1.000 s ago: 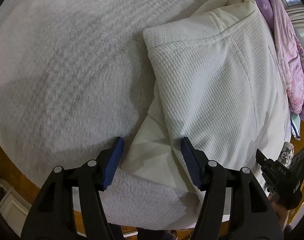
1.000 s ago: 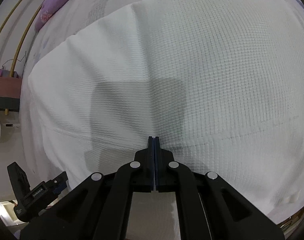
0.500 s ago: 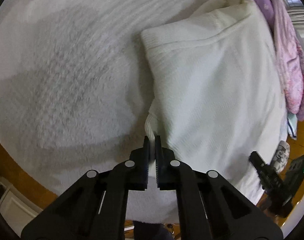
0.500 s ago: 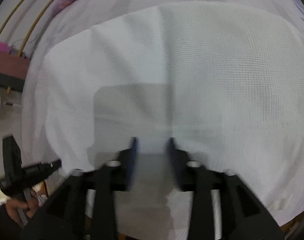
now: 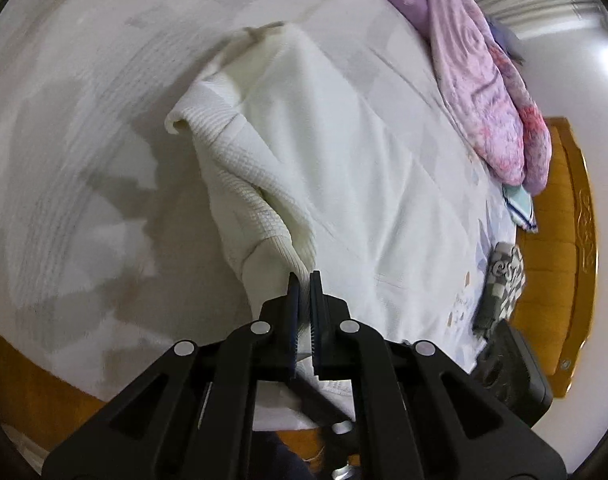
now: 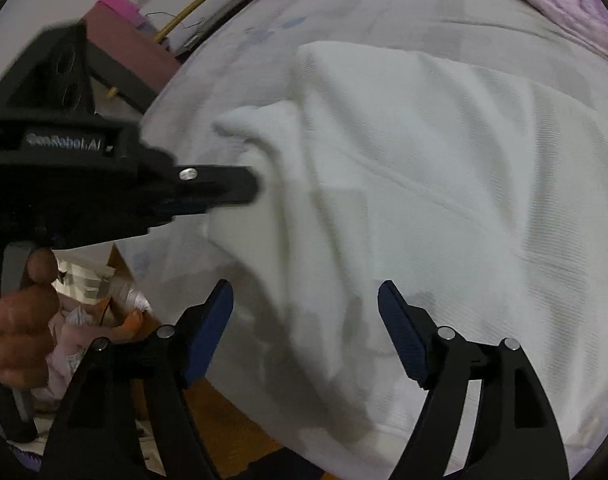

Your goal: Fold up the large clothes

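Observation:
A large white waffle-knit garment [image 5: 327, 152] lies on the bed, partly folded, with a ribbed sleeve along its left side. My left gripper [image 5: 302, 280] is shut on the garment's near edge and lifts it off the bed. In the right wrist view the garment [image 6: 443, 184] fills the middle, and the left gripper [image 6: 240, 186] shows at the left, clamped on a raised fold. My right gripper [image 6: 305, 300] is open and empty, just above the garment's near part.
The bed [image 5: 84, 128] has a pale fluffy cover. Pink and purple bedding [image 5: 491, 92] is piled at the far right. A wooden bed frame [image 5: 563, 240] runs along the right. A grey patterned item [image 5: 503, 276] lies near the bed's edge. A wooden floor [image 6: 224, 420] shows below the bed.
My left gripper closed on the garment's edge and has lifted it up and back. My right gripper opened, let go of the garment and drew away from it.

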